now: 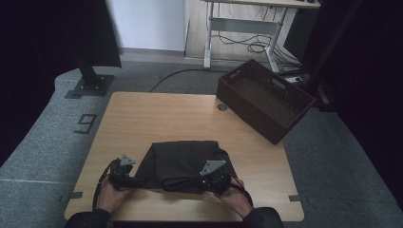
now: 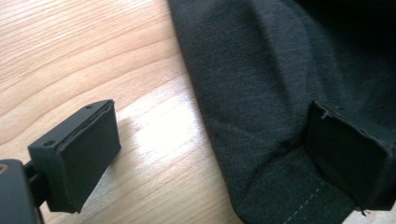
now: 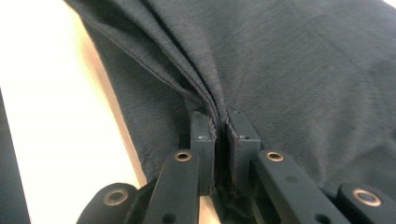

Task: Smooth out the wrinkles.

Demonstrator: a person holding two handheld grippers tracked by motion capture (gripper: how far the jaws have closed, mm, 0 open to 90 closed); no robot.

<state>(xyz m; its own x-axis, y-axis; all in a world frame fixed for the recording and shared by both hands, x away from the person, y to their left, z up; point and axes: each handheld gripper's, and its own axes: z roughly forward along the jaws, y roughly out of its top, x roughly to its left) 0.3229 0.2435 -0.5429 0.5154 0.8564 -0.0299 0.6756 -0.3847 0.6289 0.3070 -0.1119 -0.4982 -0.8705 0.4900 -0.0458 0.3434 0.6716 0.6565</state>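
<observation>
Now, with the right gripper [image 3: 221,135] pinching the dark folded cloth garment [image 1: 187,159], close the spread left gripper [image 2: 224,154] on its hem before lifting.

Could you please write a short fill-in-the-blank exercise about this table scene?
1. The right gripper is shut on the dark ____.
2. The left gripper has its jaws ____, one pad on bare wood.
3. The brown basket sits at the table's far ____ corner.

Missing words: cloth; open; right
</observation>
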